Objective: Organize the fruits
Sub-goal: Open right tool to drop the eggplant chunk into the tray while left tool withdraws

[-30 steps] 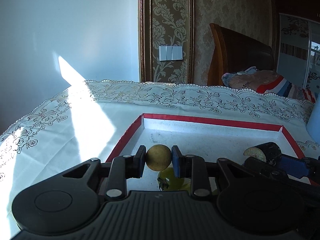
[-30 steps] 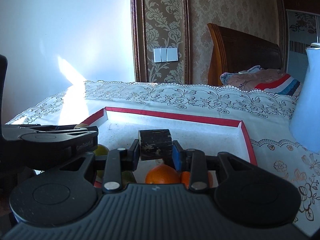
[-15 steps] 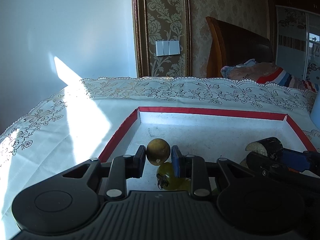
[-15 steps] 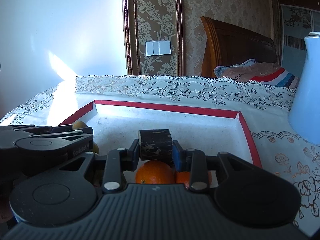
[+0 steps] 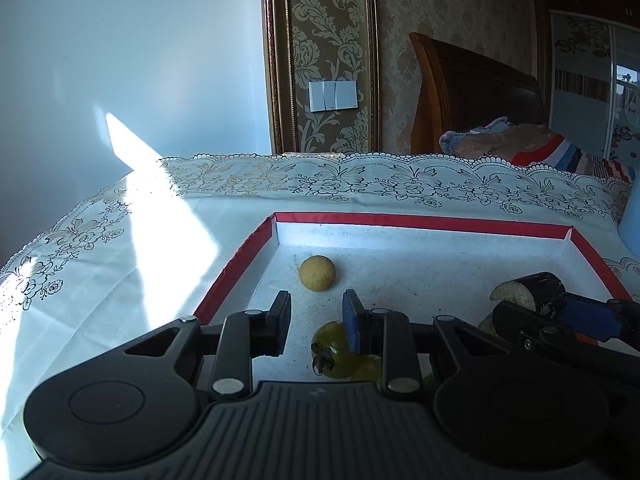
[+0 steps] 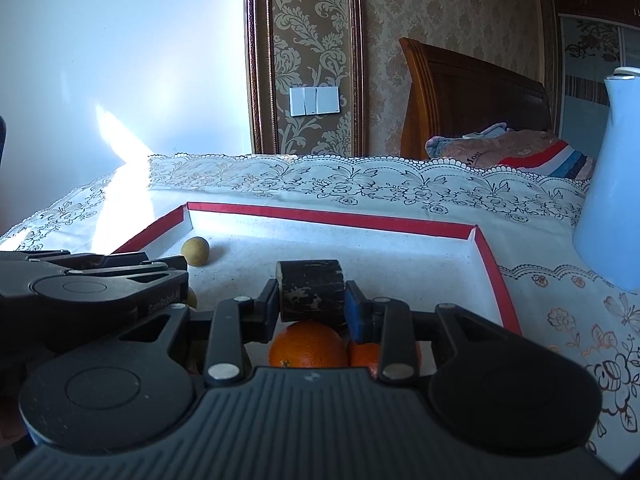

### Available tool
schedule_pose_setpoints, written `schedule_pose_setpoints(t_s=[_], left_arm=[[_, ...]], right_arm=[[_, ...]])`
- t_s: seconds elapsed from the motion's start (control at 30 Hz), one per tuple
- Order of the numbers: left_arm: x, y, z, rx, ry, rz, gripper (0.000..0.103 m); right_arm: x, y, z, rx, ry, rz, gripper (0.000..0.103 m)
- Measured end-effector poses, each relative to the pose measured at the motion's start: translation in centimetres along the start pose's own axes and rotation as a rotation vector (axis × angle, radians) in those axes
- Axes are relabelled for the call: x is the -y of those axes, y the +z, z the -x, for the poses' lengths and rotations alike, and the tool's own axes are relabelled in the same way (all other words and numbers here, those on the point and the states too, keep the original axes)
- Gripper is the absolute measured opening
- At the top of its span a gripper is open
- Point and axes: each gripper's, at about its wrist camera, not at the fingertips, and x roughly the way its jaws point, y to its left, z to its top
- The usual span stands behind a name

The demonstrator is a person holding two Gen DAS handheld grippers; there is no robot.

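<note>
A small round yellow fruit point(image 5: 317, 273) lies loose on the white floor of the red-rimmed tray point(image 5: 420, 221), near its far left corner; it also shows in the right wrist view point(image 6: 195, 251). My left gripper point(image 5: 316, 312) is open and empty just behind it. A green fruit point(image 5: 334, 350) lies under its right finger. My right gripper point(image 6: 312, 300) is shut on a dark cut cylinder piece point(image 6: 311, 294), held above two oranges point(image 6: 308, 346). That piece also shows in the left wrist view point(image 5: 536, 292).
The tray point(image 6: 492, 264) sits on a white lace-patterned tablecloth point(image 5: 120, 264). A pale blue jug point(image 6: 612, 184) stands right of the tray. A wooden headboard and bedding lie beyond the table's far edge.
My left gripper has opened and let go of the yellow fruit, which now lies on the tray floor ahead of the fingers. The right gripper still holds the dark piece.
</note>
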Motion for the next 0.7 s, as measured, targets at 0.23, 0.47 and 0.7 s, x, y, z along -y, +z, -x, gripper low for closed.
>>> schedule_pose_setpoints(t_s=[0.23,0.47,0.7], left_arm=[[-0.13,-0.01,-0.08,0.001,0.013,0.006,0.043],[-0.18,0.00,0.25,0.029,0.017,0.010,0.072],[-0.09,-0.17,-0.08,-0.006,0.009,0.004,0.072]], right_arm=[[0.02,-0.03,0.30,0.020,-0.010,0.006,0.032],[0.08,-0.04,0.40,0.023,-0.012,0.002,0.032],[0.07,-0.11,0.39,0.027,-0.016,0.003,0.032]])
